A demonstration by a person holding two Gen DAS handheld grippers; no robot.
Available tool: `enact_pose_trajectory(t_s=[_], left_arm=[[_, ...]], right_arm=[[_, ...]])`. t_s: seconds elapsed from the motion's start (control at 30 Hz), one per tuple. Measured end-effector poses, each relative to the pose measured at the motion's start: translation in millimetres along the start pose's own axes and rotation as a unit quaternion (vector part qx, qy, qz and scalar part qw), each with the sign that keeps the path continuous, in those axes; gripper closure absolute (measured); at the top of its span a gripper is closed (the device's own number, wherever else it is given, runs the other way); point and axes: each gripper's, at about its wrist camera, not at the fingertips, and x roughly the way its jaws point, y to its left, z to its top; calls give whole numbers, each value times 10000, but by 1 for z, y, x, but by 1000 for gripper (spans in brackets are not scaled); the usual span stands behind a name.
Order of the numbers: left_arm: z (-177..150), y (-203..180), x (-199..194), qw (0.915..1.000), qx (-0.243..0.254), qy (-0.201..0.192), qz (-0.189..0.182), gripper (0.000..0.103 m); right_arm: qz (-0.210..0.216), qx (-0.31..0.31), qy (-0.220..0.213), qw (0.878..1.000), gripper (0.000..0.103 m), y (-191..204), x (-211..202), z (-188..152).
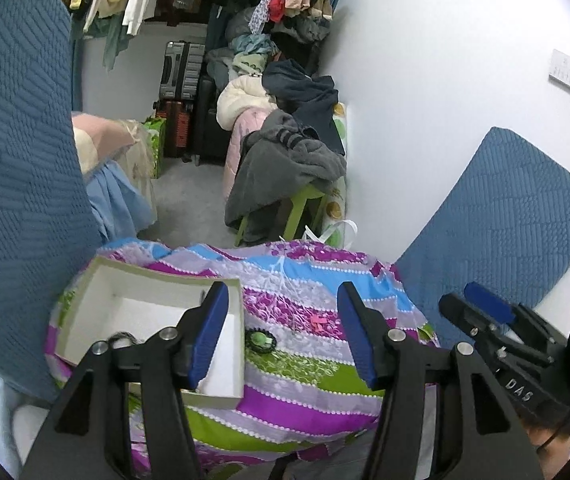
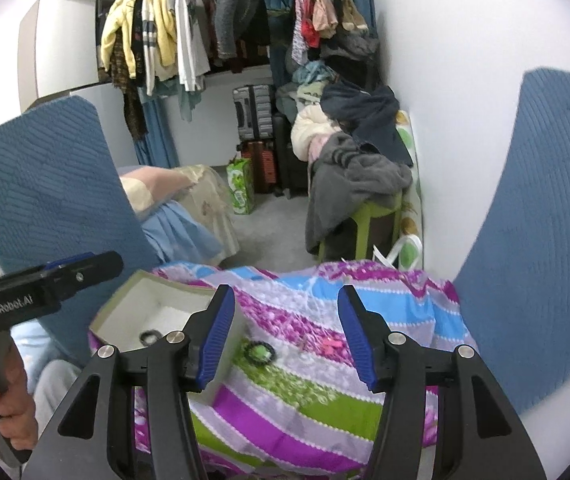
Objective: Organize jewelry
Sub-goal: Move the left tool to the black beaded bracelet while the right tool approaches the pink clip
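Left gripper (image 1: 281, 332) and right gripper (image 2: 285, 332) are held wide apart, gripping nothing, above the patterned cloth (image 1: 305, 368); green brooch (image 1: 260, 340) is seen at 3 o'clock of the white box (image 1: 229, 394), dark ring (image 2: 150, 337) inside it

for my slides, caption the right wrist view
Open right gripper above green brooch beside white box.

The right gripper (image 2: 285, 336) is held with its jaws wide apart above a striped floral cloth (image 2: 325, 400). An open white box (image 2: 133, 308) is seen at 9 o'clock, a dark ring-shaped piece (image 2: 150, 337) lying inside. A green, dark-rimmed brooch (image 2: 260, 353) and what may be a small pink clip (image 2: 329, 343) are laid on the cloth, apart. At 9 o'clock the left gripper (image 2: 85, 270) is gripped by a hand (image 2: 1, 400).
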Motion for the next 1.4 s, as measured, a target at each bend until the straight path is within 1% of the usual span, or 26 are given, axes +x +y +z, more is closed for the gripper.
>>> enact_pose_trajectory(t_s=[0.1, 0.23, 0.43, 0.53, 0.63, 0.8, 0.9, 1.0, 1.1, 1.23, 1.33, 1.37, 1.4], left_arm=[[-14, -5, 9, 10000, -31, -1, -19, 46], [-33, -10, 24, 9999, -47, 145, -41, 46], [-60, -19, 48, 9995, 9, 327, 38, 46], [-68, -18, 61, 9991, -102, 420, 11, 46], [-74, -19, 76, 9984, -172, 531, 58, 46], [-82, -23, 105, 9965, -227, 801, 94, 46], [-88, -26, 121, 9953, -209, 944, 78, 46], [-93, -31, 138, 9941, -123, 1061, 174, 46], [-100, -33, 154, 9929, -118, 1158, 231, 49], [-111, -32, 176, 9905, -135, 1318, 374, 52], [-117, -27, 194, 9880, -204, 1425, 567, 53], [-119, -24, 200, 9872, -277, 1443, 620, 54], [-120, -22, 206, 9865, -294, 1453, 694, 58]], right_arm=[[-15, 51, 94, 9999, 51, -11, 5, -19], [-82, 53, 188, 9998, 51, -24, 12, -46], [-186, 55, 392, 9990, 51, -40, 31, -80], [-233, 75, 501, 9984, 51, -49, 44, -94], [-257, 82, 549, 9981, 51, -54, 56, -101], [-165, 266, 600, 9977, 51, -66, 78, -104], [-56, 336, 613, 9975, 51, -76, 96, -104], [36, 369, 671, 9971, 51, -84, 112, -105], [207, 485, 785, 9955, 51, -92, 132, -105], [346, 425, 936, 9941, 51, -102, 158, -104], [416, 276, 1111, 9926, 51, -108, 181, -105], [471, 258, 1167, 9917, 52, -109, 187, -106], [548, 260, 1237, 9905, 53, -110, 194, -107]])
